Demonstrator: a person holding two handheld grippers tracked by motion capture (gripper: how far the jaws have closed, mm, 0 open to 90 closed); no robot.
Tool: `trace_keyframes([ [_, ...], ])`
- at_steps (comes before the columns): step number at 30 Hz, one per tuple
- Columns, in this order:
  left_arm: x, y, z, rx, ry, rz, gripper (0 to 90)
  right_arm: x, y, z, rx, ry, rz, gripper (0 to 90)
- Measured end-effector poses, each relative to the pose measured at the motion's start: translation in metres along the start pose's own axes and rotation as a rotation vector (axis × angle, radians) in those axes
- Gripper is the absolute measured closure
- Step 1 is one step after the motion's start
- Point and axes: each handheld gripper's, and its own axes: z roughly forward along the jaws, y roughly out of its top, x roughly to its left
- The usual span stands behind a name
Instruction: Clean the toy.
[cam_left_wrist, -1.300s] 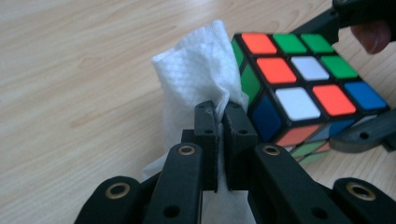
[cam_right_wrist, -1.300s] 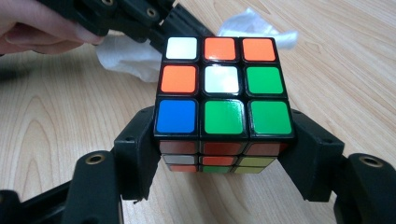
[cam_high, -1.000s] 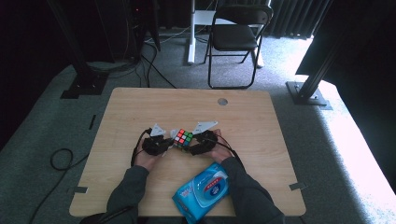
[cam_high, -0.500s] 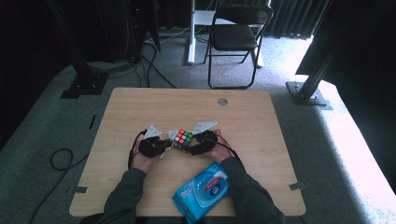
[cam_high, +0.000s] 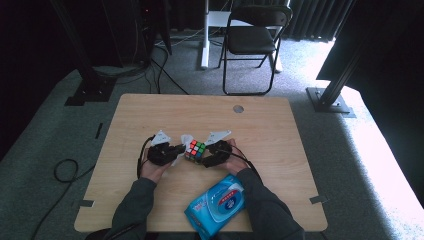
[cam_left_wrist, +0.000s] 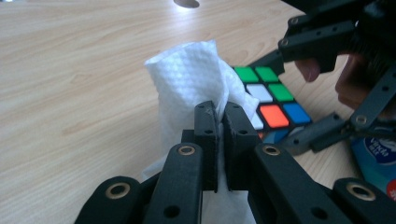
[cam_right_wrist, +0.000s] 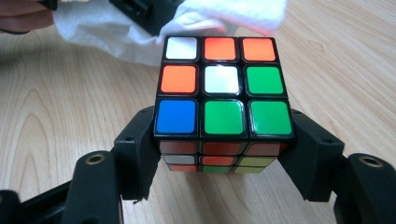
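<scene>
A scrambled puzzle cube (cam_right_wrist: 223, 95) sits clamped between the jaws of my right gripper (cam_right_wrist: 224, 158), just above the wooden table (cam_high: 260, 125). In the high view the cube (cam_high: 196, 149) lies between both hands at the table's middle, with the right gripper (cam_high: 209, 158) on its right side. My left gripper (cam_left_wrist: 220, 122) is shut on a white wipe (cam_left_wrist: 189, 79), and the wipe rests against the cube's (cam_left_wrist: 268, 100) far side. From above, the left gripper (cam_high: 172, 152) and the wipe (cam_high: 186, 140) stand at the cube's left.
A blue pack of wet wipes (cam_high: 216, 205) lies near the table's front edge, between the forearms. A cable hole (cam_high: 238, 108) sits at the back of the table. A folding chair (cam_high: 252, 37) stands behind it on the carpet.
The left gripper with the wipe has shifted slightly beside the cube. The right gripper and the cube have stayed put.
</scene>
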Motion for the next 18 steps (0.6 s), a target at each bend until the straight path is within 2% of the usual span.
trace_keyframes([
  [7, 0.001, 0.007, 0.006, -0.008, 0.010, -0.007, 85.9, 0.002, 0.001, 0.000, -0.004, 0.014, -0.024, 34.4],
  [12, 0.007, 0.003, 0.017, 0.022, 0.004, -0.043, 85.9, 0.002, 0.000, -0.001, -0.006, 0.011, -0.021, 34.4],
  [18, 0.012, -0.002, 0.025, 0.064, 0.003, -0.056, 85.8, 0.001, 0.000, -0.001, -0.013, 0.012, -0.020, 34.4],
])
